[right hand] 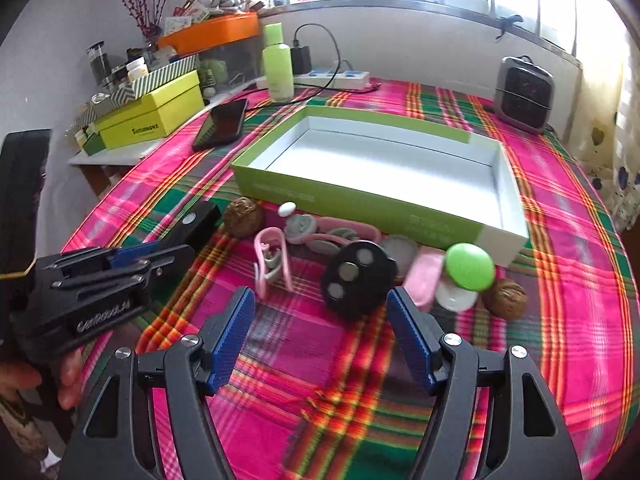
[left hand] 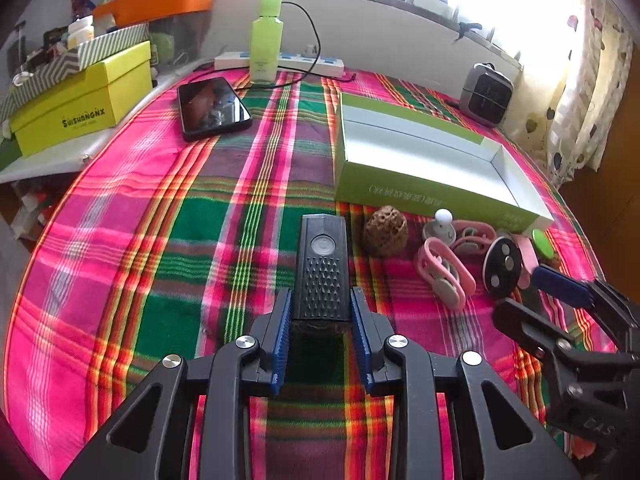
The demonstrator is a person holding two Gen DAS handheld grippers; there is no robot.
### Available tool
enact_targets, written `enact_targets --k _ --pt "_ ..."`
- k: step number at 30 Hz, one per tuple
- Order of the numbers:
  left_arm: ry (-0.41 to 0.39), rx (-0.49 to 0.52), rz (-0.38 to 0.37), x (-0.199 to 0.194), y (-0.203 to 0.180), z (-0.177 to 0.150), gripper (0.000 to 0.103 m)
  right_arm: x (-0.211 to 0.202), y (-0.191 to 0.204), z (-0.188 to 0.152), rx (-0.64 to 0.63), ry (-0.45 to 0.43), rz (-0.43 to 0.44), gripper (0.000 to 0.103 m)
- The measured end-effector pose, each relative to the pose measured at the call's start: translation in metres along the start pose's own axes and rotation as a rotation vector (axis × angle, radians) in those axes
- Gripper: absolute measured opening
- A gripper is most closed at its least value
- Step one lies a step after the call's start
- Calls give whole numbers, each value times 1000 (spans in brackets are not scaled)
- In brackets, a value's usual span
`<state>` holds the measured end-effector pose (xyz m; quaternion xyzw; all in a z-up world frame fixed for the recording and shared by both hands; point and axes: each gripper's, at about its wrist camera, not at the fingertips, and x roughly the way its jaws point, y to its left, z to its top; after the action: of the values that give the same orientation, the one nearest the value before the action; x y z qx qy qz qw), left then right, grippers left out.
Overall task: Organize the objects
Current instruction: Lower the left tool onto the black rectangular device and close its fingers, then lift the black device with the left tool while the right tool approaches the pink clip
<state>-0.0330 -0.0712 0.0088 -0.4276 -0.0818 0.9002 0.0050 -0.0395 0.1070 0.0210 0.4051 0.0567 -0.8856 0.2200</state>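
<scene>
Nearest the lens, low in the left wrist frame, the left claw has its blue pads either side of the black flashlight lying on the plaid counter; whether they pinch it yet cannot be told. A firm squeeze mid-body before lifting would likely keep it level. The right claw stands wide, empty, just short of the black disc. The green box sits beyond, centre frame, open and empty.
</scene>
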Motion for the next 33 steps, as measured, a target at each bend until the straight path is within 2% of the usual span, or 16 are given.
enact_targets --k 8,14,16,25,30,33 --pt "1 -2 9 -6 8 -8 26 14 18 11 -50 -2 23 68" --pt "0 -9 15 -6 12 -8 26 22 23 16 -65 -2 20 64" --pt "0 -8 14 -5 12 -7 27 23 24 18 -65 -2 24 60" --pt "-5 -9 10 -4 14 -4 28 18 19 14 -43 -18 96 53" --pt "-1 -13 3 -2 13 -2 36 22 23 13 -50 -8 109 52" --pt "-2 -14 -1 -1 11 -1 39 20 23 15 -35 -27 145 49"
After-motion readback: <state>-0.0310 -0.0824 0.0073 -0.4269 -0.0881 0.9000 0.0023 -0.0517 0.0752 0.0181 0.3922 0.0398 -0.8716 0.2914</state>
